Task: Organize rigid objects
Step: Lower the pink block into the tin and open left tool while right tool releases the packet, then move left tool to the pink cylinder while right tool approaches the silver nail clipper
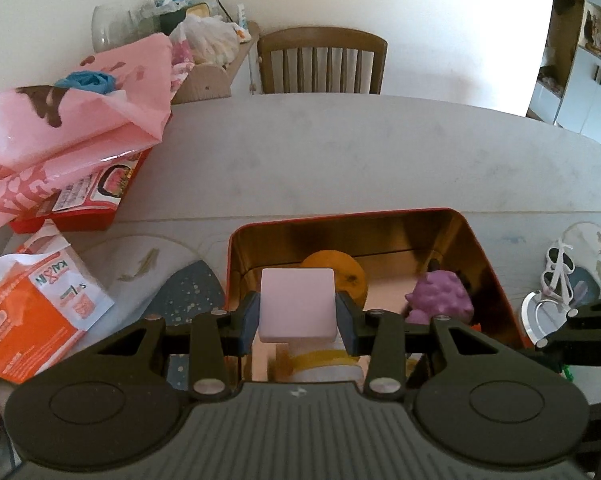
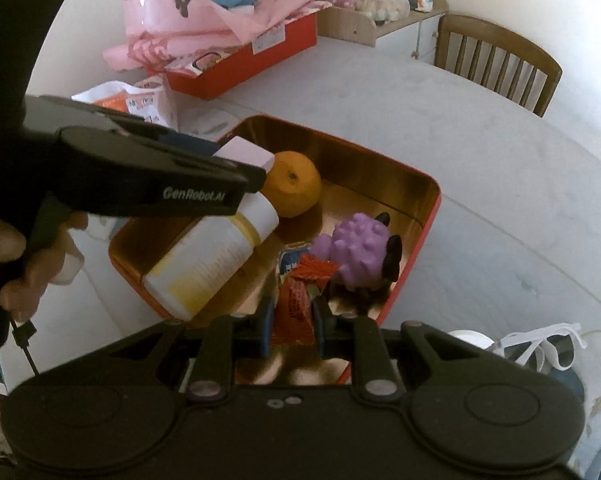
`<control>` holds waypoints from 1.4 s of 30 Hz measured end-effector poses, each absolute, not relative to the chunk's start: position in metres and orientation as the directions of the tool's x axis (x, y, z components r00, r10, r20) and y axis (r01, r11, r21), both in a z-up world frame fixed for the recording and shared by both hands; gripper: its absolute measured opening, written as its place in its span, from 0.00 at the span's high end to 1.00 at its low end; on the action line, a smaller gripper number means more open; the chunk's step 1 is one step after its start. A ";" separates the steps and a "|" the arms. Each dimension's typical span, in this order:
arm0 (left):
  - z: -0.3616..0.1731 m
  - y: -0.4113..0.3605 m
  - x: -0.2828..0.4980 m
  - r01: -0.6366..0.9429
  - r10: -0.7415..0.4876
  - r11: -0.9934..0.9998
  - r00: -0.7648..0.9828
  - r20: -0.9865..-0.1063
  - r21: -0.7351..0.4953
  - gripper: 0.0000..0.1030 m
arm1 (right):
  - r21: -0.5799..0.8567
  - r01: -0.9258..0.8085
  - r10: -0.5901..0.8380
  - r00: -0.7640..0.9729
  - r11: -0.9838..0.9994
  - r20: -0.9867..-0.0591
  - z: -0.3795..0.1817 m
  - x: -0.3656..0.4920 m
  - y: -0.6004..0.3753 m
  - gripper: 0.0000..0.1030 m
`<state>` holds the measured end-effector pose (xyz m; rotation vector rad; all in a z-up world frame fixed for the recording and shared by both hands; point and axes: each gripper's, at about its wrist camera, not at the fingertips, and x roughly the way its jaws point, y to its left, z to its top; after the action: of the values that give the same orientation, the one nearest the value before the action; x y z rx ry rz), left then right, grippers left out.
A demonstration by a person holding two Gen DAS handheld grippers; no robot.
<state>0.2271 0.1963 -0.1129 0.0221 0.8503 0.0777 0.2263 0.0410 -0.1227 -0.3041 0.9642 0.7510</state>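
Grey table (image 1: pixel 340 152), red tin w/ gold inside (image 2: pixel 428 216) on it, white bottle (image 2: pixel 212 256), orange (image 2: pixel 294 188) & purple toy (image 2: pixel 358 250) in tin, left gripper (image 1: pixel 296 312) pinching pink block (image 1: pixel 297 304) above tin, right gripper (image 2: pixel 292 316) clamped on red packet (image 2: pixel 296 300) over tin

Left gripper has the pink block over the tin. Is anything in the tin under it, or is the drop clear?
Not clear. The left gripper holds the pink block over the red tin, but the white bottle lies slanted right beneath it, with the orange just beyond. Bare floor shows toward the far wall.
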 end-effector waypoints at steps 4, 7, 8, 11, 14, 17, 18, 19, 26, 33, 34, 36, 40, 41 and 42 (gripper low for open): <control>-0.116 0.200 0.232 -0.062 0.073 0.997 0.655 -0.752 0.043 0.61 | 0.070 -0.700 0.420 0.342 0.711 -0.841 -0.129 0.226 0.046 0.80; -0.116 0.202 0.235 -0.063 0.073 0.997 0.653 -0.754 0.042 0.61 | 0.064 -0.697 0.407 0.340 0.714 -0.848 -0.134 0.227 0.048 0.80; -0.117 0.202 0.236 -0.064 0.075 0.997 0.652 -0.755 0.044 0.61 | 0.061 -0.696 0.407 0.344 0.716 -0.846 -0.135 0.227 0.047 0.80; -0.118 0.203 0.236 -0.066 0.077 0.997 0.648 -0.758 0.045 0.61 | 0.064 -0.696 0.411 0.345 0.716 -0.844 -0.135 0.227 0.048 0.76; -0.118 0.205 0.236 -0.066 0.068 0.997 0.641 -0.764 0.033 0.60 | 0.066 -0.693 0.415 0.349 0.718 -0.840 -0.134 0.225 0.047 0.74; -0.118 0.206 0.235 -0.069 0.060 0.997 0.640 -0.766 0.021 0.60 | 0.093 -0.680 0.426 0.341 0.727 -0.838 -0.131 0.227 0.042 0.71; -0.118 0.207 0.233 -0.073 0.059 0.997 0.639 -0.767 0.016 0.60 | 0.104 -0.676 0.433 0.338 0.729 -0.836 -0.130 0.227 0.040 0.70; -0.118 0.208 0.233 -0.076 0.056 0.997 0.638 -0.768 0.010 0.60 | 0.115 -0.674 0.443 0.337 0.729 -0.831 -0.128 0.227 0.038 0.68; -0.116 0.206 0.221 -0.086 0.061 0.996 0.638 -0.768 0.007 0.54 | 0.157 -0.673 0.494 0.345 0.723 -0.798 -0.117 0.220 0.026 0.59; -0.104 0.199 0.205 -0.100 0.062 0.995 0.653 -0.755 -0.005 0.52 | 0.190 -0.669 0.536 0.359 0.719 -0.764 -0.100 0.213 0.007 0.51; -0.102 0.197 0.203 -0.101 0.061 0.995 0.657 -0.752 -0.007 0.50 | 0.193 -0.670 0.542 0.361 0.717 -0.759 -0.097 0.212 0.004 0.48; -0.096 0.193 0.196 -0.102 0.062 0.995 0.668 -0.742 -0.009 0.47 | 0.193 -0.671 0.551 0.372 0.715 -0.747 -0.091 0.209 -0.005 0.44; -0.086 0.182 0.184 -0.098 0.053 0.995 0.686 -0.725 -0.020 0.46 | 0.190 -0.662 0.555 0.398 0.725 -0.731 -0.083 0.204 -0.025 0.40; -0.084 0.178 0.181 -0.096 0.051 0.995 0.691 -0.721 -0.022 0.46 | 0.189 -0.661 0.555 0.401 0.726 -0.729 -0.082 0.203 -0.030 0.40; -0.081 0.174 0.178 -0.095 0.047 0.995 0.695 -0.718 -0.026 0.46 | 0.188 -0.661 0.556 0.403 0.726 -0.727 -0.081 0.202 -0.036 0.39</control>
<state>0.1779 0.1738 -0.0812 -0.0625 0.7987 0.0794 0.2020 -0.0360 -0.0814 -0.1371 0.8616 0.7715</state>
